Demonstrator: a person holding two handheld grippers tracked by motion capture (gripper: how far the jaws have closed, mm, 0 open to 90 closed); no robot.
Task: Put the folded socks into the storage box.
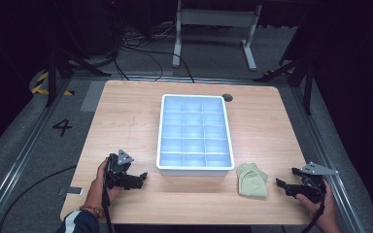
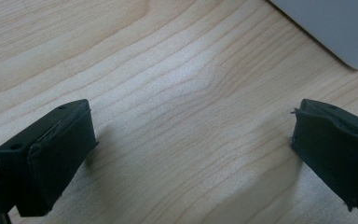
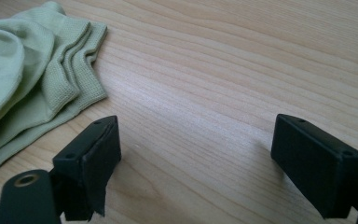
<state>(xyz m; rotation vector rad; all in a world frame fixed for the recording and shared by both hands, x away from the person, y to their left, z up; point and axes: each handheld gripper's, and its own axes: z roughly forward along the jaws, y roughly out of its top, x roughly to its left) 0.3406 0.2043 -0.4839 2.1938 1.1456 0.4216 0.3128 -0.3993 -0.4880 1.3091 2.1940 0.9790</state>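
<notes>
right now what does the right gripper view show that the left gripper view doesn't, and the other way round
Right gripper view: the folded green cloth lying at its left, close beside the right gripper, whose jaws stand wide apart with nothing between them. Left gripper view: a corner of the white tray at its top right, beyond the left gripper, also open and empty. Both share the bare wooden table under open black jaws.
</notes>
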